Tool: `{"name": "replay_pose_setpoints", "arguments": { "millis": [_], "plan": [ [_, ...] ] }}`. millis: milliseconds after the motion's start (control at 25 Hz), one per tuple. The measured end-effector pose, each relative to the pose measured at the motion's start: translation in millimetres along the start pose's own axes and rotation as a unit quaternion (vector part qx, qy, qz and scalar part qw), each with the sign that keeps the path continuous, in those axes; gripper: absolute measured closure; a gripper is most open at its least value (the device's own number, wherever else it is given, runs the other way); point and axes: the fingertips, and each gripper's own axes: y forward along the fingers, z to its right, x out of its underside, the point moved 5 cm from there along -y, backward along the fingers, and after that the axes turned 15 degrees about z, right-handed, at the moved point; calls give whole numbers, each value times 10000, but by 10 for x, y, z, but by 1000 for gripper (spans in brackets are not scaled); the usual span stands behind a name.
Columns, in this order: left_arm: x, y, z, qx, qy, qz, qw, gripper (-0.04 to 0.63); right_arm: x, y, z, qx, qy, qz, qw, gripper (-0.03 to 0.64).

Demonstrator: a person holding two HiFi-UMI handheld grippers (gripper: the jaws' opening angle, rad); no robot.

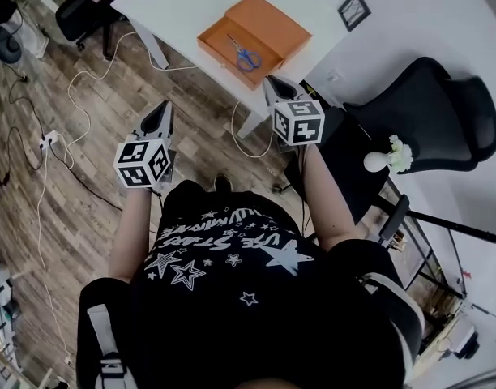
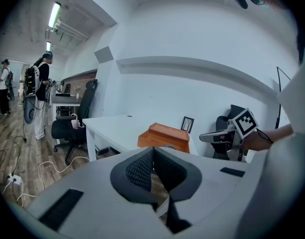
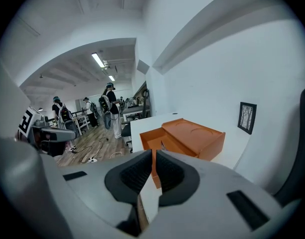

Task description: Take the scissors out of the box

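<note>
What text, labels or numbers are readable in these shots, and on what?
Nothing can be read well enough to quote.
Shirt: white lettering in two lines, upside down in the head view, too blurred to read.
Left marker cube, right marker cube: black-and-white square codes, no words.
Orange box, scissors: no label visible.
Framed picture: too small to tell.

Blue-handled scissors point(image 1: 245, 55) lie flat inside the open orange box point(image 1: 220, 40), its lid alongside, on the white table point(image 1: 187, 2).
</note>
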Motion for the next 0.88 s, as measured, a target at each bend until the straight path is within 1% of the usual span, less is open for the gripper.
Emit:
{"name": "replay_pose_setpoints", "arguments": {
  "millis": [280, 440, 720, 800, 880],
  "plan": [
    [-56, -40, -16, -32, -7, -70, 10000, 577, 43, -44, 1, 78, 93, -296, 9995, 565],
    [-89, 45, -51, 90, 50, -110, 9999, 577, 9, -39, -14, 126, 135, -401, 9990, 563],
    [-151, 297, -136, 386, 34, 77, 9992, 577, -11, 32, -120, 213, -125, -544, 9982, 559],
    [-176, 386, -153, 487, 18, 87, 9988, 577, 8, 71, -145, 206, -177, -705, 9971, 499],
    [-215, 522, -187, 621, 9, 48, 9981, 577, 28, 142, -147, 228, -201, -915, 9953, 458]
  ]
}}
